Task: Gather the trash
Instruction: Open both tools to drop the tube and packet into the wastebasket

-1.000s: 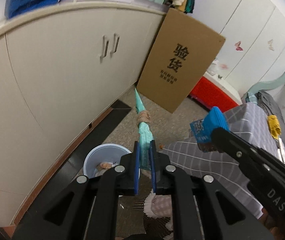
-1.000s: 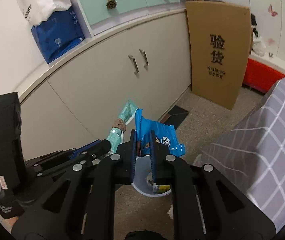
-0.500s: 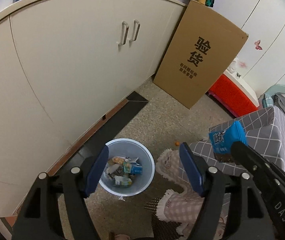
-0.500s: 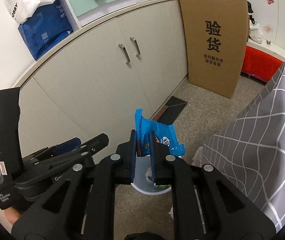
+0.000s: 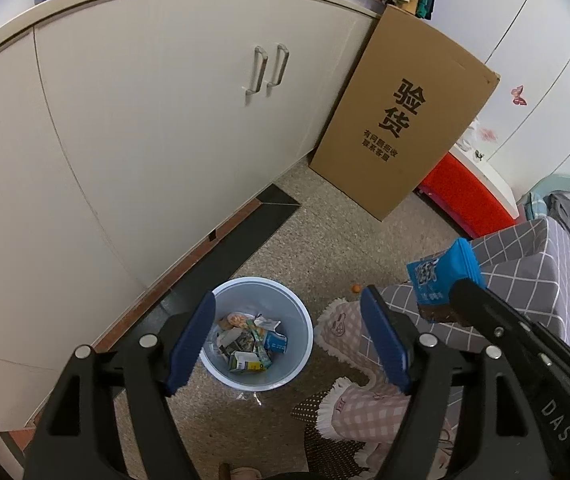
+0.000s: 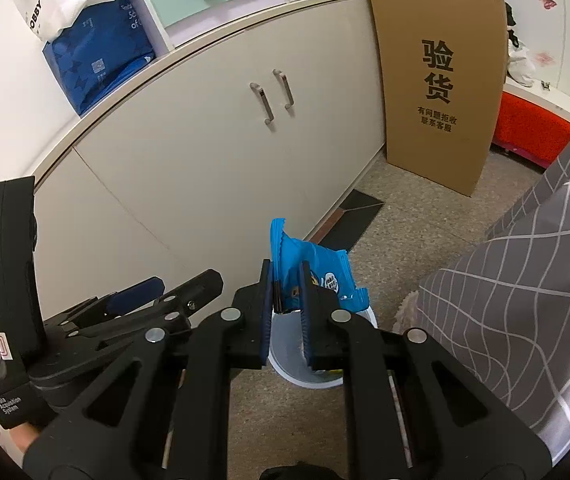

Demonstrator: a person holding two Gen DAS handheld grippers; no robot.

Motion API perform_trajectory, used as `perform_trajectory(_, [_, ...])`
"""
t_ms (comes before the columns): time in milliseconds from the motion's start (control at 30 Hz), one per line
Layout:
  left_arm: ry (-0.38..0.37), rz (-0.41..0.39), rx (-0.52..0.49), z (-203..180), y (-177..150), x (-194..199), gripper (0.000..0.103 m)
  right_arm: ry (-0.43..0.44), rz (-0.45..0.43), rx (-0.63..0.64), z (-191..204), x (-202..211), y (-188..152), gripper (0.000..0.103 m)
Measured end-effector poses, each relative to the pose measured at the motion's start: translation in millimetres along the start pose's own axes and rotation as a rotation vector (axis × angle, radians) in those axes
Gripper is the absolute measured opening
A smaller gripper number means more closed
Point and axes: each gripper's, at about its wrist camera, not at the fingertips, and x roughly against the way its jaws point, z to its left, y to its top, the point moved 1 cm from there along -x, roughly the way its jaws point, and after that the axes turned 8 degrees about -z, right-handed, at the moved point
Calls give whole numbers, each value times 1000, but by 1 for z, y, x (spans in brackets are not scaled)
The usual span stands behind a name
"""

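Note:
A pale blue bin [image 5: 305, 336] stands on the floor by the cabinet, with several wrappers [image 5: 249, 344] inside. My left gripper [image 5: 288, 295] hangs over it, open wide, nothing between its blue pads. It shows again at the lower left of the right wrist view, left gripper [image 6: 173, 288]. My right gripper [image 6: 287, 276] is shut on a blue snack wrapper [image 6: 317, 264], which sticks up past the fingertips above the bin [image 6: 287, 364]. From the left wrist view that blue snack wrapper [image 5: 441, 276] and the right gripper [image 5: 465, 300] sit to the right of the bin.
Cream cabinet doors [image 5: 145, 140] run along the left. A tall cardboard box [image 5: 401, 128] leans at the cabinet's end, with a red box [image 5: 465, 196] behind it. A grey checked cover [image 6: 525, 280] fills the right. Pink fringed cloth [image 5: 349, 396] lies beside the bin.
My left gripper let go of the long teal wrapper and opened wide; the wrapper is gone from its jaws. Both views tilted down toward the bin. The right grip is unchanged.

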Motion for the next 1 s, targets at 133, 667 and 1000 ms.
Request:
perform_trajectory(133, [23, 0, 23, 11, 2, -2, 74, 6, 7, 12, 5, -5, 0, 12])
perform_trajectory(667, [103, 34, 163, 53, 2, -4, 74, 21, -18, 27, 18, -25, -1, 58])
perform_trajectory(1000, [66, -8, 109, 21, 3, 22, 74, -88, -74, 48, 4, 17, 7, 63])
